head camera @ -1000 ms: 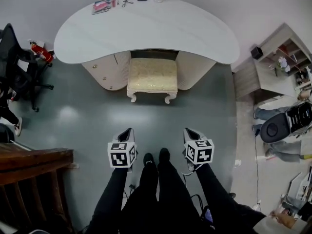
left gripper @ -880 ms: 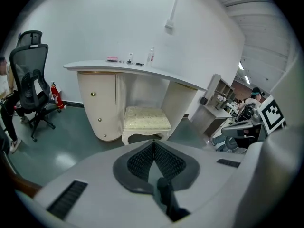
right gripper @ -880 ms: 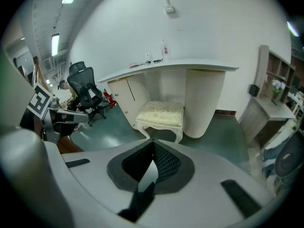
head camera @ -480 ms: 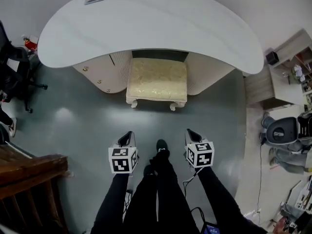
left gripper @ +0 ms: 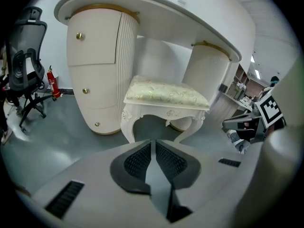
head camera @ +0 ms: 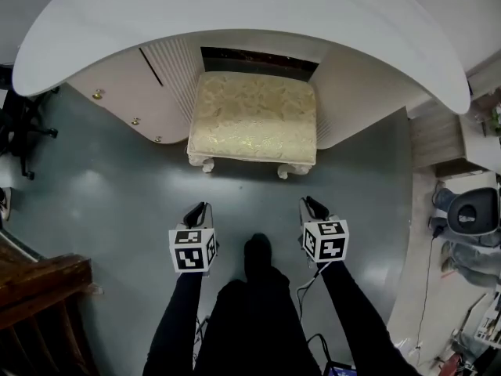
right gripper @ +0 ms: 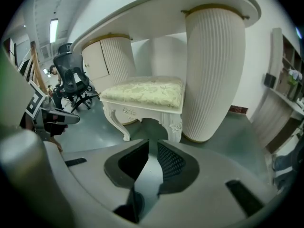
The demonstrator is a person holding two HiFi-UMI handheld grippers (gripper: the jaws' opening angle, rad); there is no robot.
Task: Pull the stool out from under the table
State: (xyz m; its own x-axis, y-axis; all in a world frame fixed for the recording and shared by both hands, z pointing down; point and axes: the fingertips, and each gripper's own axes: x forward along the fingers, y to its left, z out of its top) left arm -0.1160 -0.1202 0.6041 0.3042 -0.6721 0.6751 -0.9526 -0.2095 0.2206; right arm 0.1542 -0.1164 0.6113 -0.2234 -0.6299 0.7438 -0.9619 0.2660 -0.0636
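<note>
The stool (head camera: 254, 120), white carved legs under a cream brocade seat, stands part-way under the curved white table (head camera: 235, 6), between its two pedestals. In the head view my left gripper (head camera: 197, 208) and right gripper (head camera: 313, 204) hover above the grey floor, just short of the stool's front legs and apart from them. The left gripper view has the stool (left gripper: 166, 93) straight ahead of the left gripper (left gripper: 153, 144). The right gripper view shows the stool (right gripper: 145, 90) beyond the right gripper (right gripper: 153, 144). Both sets of jaws are opening, a narrow gap showing and nothing between them.
The drawer pedestal (head camera: 125, 92) and ribbed pedestal (head camera: 360, 108) flank the stool closely. A black office chair (head camera: 19, 120) stands at left, with a wooden railing (head camera: 39, 288) nearer. A shelf unit (head camera: 442, 139) and a person (head camera: 470, 218) are at right. My shoe (head camera: 258, 253) is between the grippers.
I have walked toward the table, so stool and table are nearer and larger. Both grippers came forward with me, close to the stool's front.
</note>
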